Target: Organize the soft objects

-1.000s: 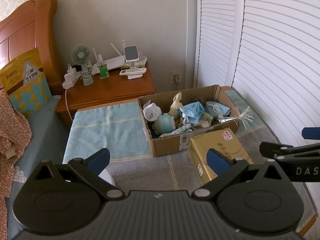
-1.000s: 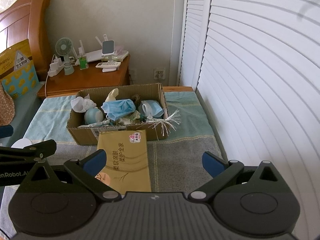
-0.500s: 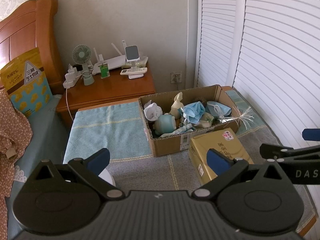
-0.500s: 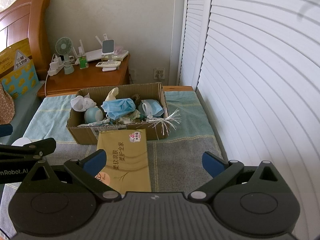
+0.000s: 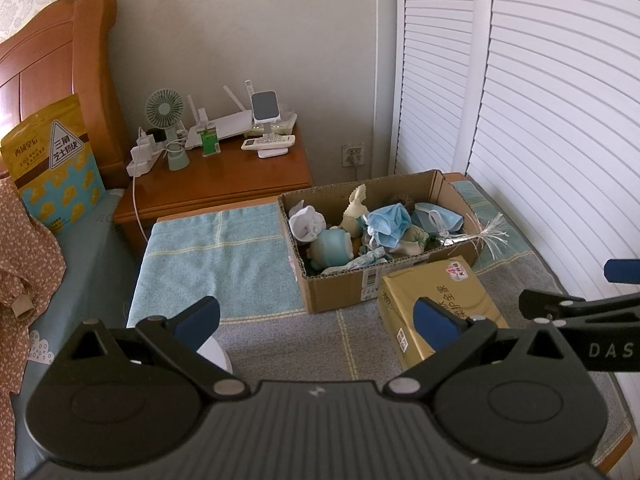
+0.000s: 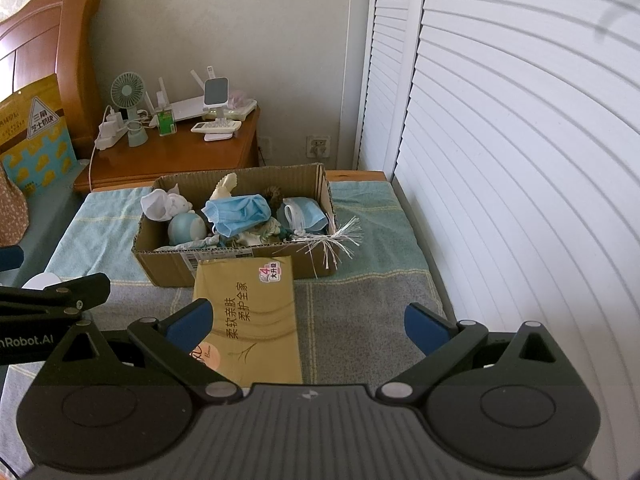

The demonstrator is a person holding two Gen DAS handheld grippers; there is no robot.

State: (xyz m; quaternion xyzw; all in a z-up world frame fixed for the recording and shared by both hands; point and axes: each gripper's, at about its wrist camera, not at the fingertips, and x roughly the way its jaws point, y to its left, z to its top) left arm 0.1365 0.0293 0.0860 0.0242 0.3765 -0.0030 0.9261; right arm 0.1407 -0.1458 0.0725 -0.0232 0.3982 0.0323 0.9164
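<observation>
A cardboard box (image 5: 336, 292) (image 6: 168, 264) sits on a towel-covered surface and holds soft items: blue face masks (image 5: 388, 222) (image 6: 238, 212), a white sock (image 5: 306, 222) (image 6: 158, 204), a round teal plush toy (image 5: 332, 246) (image 6: 186, 230) and a cream plush (image 5: 356, 208). A yellow tissue pack (image 5: 444, 296) (image 6: 256, 316) lies in front of the box. My left gripper (image 5: 316, 318) is open, well short of the box, holding nothing. Above the tissue pack my right gripper (image 6: 306, 320) is open too and holds nothing.
A wooden nightstand (image 5: 224, 176) with a fan, router and remote stands behind. White louvred doors (image 6: 500, 160) line the right side. A bed headboard (image 5: 48, 68), a snack bag (image 5: 52, 164) and a dotted garment (image 5: 24, 264) are at left. A white round object (image 5: 214, 354) lies below the left finger.
Both cameras have drawn back slightly from the box. Both grippers stay open and nothing on the surface has moved.
</observation>
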